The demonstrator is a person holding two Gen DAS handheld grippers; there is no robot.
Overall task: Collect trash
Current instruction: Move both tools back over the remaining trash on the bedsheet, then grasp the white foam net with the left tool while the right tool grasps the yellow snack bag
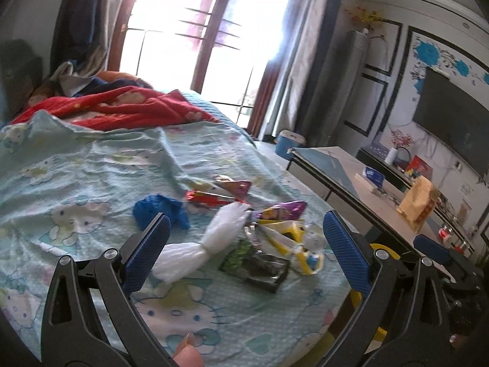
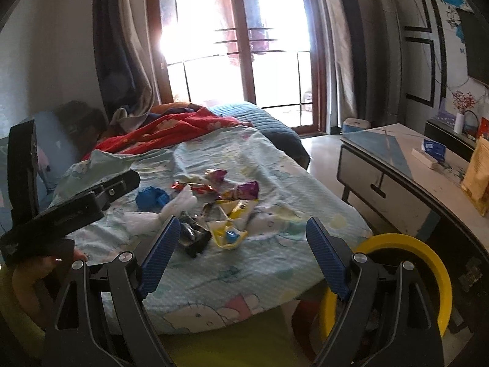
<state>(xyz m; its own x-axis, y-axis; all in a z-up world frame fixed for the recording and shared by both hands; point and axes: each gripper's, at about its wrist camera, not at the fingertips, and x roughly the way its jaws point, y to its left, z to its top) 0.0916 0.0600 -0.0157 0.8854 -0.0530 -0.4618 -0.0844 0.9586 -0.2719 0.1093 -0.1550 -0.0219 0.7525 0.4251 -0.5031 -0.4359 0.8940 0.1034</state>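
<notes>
A bed [image 1: 91, 165] under a pale cartoon-print sheet [image 2: 275, 183] carries the trash: a twisted white plastic bag [image 1: 214, 238], a crumpled blue bag [image 1: 162, 211] and snack wrappers [image 2: 226, 211] near its right edge. Left gripper [image 1: 246, 238] and right gripper [image 2: 241, 244] hover above, jaws apart, empty.

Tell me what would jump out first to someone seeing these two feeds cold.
The litter pile in the middle of the pale blue cartoon bedsheet: bright snack wrappers, a twisted white plastic bag and a crumpled blue bag at its left. Behind it, a red blanket is bunched at the bed's far end under a glaring window. Both grippers, left and right, stand open and empty short of the pile.
</notes>
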